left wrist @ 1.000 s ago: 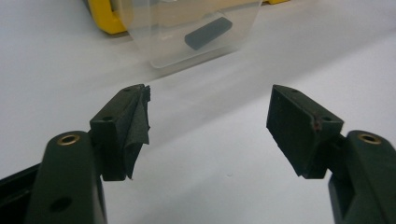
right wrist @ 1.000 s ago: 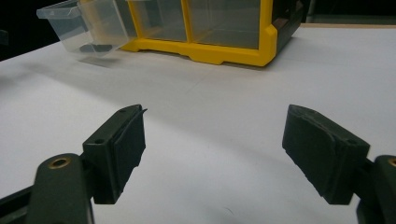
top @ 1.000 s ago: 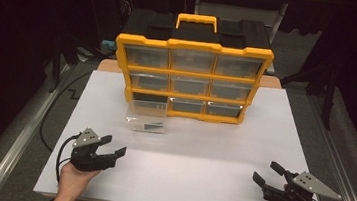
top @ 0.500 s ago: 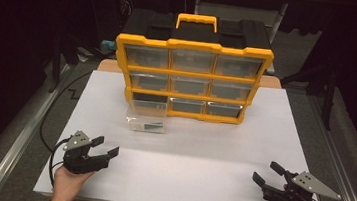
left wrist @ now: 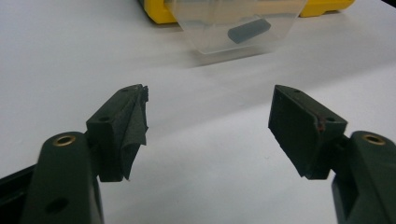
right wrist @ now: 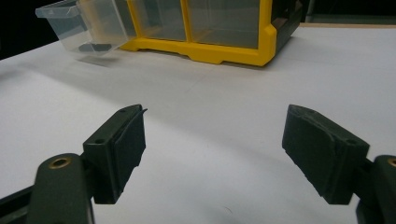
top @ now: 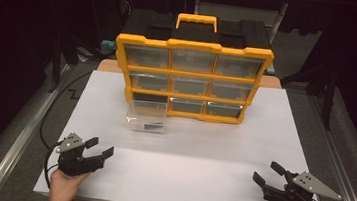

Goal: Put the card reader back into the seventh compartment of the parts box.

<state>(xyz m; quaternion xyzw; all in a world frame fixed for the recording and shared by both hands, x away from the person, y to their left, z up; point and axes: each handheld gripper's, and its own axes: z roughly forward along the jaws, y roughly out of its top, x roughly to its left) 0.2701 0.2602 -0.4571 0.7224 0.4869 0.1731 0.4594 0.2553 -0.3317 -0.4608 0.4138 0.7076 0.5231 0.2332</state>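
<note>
High view: the left gripper (top: 97, 150) and right gripper (top: 269, 176) rest at the desk's (top: 202, 143) near corners, jaws apart and empty; the clear drawer (top: 146, 116) sits pulled out below the organizer (top: 192, 77), toward the far edge

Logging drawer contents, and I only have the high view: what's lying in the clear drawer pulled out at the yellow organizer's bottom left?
Observer: The left gripper view looks into the clear drawer and shows a dark oblong piece; I cannot tell what kind of piece it is.
Operator: Are the left gripper's pads sound?
Observer: The left gripper has its jaws wide open, and the covering on one pad is frayed along its front edge.
</note>
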